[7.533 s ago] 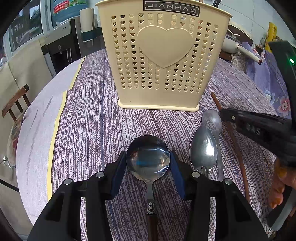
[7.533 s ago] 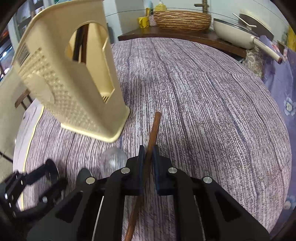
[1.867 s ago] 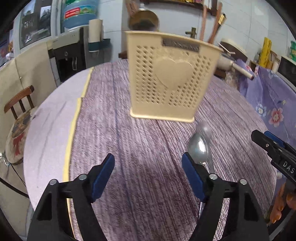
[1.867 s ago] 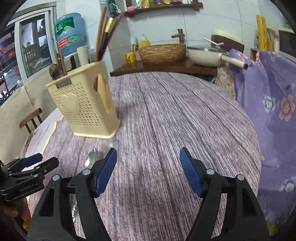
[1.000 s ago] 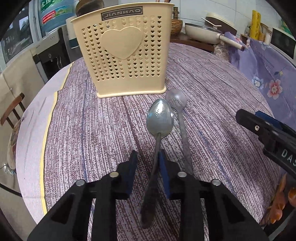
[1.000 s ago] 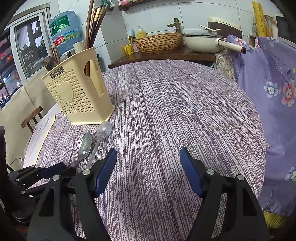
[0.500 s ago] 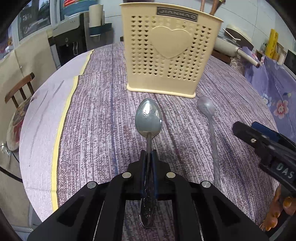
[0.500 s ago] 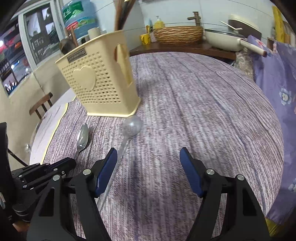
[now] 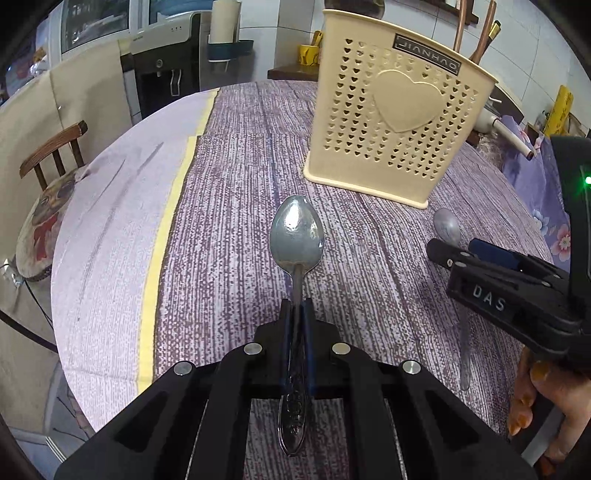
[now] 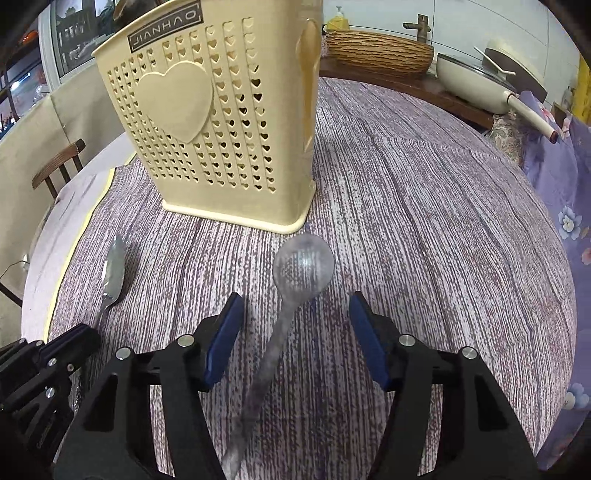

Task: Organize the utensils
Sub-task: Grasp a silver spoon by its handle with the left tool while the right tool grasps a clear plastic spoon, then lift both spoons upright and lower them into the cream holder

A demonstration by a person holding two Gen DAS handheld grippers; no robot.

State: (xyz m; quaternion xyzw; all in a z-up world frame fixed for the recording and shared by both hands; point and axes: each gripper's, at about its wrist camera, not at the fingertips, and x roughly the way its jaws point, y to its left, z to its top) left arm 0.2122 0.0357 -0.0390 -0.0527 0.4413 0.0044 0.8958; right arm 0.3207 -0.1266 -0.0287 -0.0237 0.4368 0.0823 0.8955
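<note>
Clamping the handle of the oval metal spoon (image 9: 296, 236), my left gripper (image 9: 296, 314) has its jaws closed tight on it, bowl pointing to 12 o'clock toward the cream perforated utensil holder (image 9: 399, 129) standing upright on the purple tablecloth (image 9: 236, 184). My right gripper (image 10: 295, 332) is wide open and holds nothing, its blue pads (image 10: 225, 339) straddling the handle of the round grey spoon (image 10: 303, 264) lying on the cloth, bowl just short of the holder's base. Two brown stick-like handles (image 9: 476, 33) rise from the holder's far side; its other contents are hidden.
</note>
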